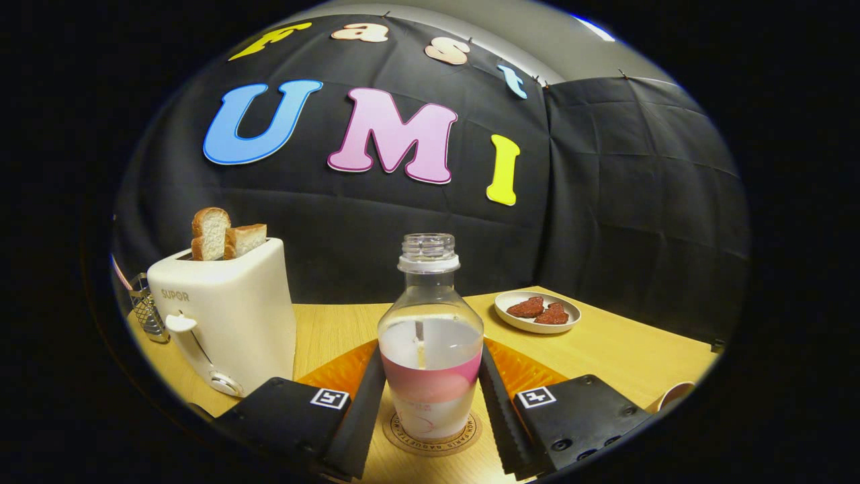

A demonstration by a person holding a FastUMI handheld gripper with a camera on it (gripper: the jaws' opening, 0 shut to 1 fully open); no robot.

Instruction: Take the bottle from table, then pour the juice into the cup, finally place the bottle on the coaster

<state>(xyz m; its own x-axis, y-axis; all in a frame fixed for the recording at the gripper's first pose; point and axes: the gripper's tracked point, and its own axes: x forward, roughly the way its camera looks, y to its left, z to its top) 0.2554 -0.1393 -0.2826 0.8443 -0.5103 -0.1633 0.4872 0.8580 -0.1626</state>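
An uncapped clear plastic bottle [431, 336] with a pink label band stands upright on a round brown coaster [432, 431] printed with lettering around its rim, on a light wooden table [625, 349]. Pale liquid fills the bottle to roughly half its height, and its threaded neck is open at the top. The gripper [432, 403] reaches in from below with its two fingers [363, 410] flanking the bottle, one on each side of the label; the ribbed inner faces sit right against or just beside the bottle's walls, and whether they press on it cannot be told. An orange mat [527, 366] lies under the coaster and spreads out behind both fingers. To the left of the bottle stands a white two-slot toaster [225, 316] with two slices of bread [225, 234] poking from its top, and a small wire rack [148, 309] sits beyond it. Behind and to the right rests a shallow white plate [537, 312] carrying two reddish-brown pieces of food. The rim of a paper cup [672, 395] peeks out beside the right-hand finger.
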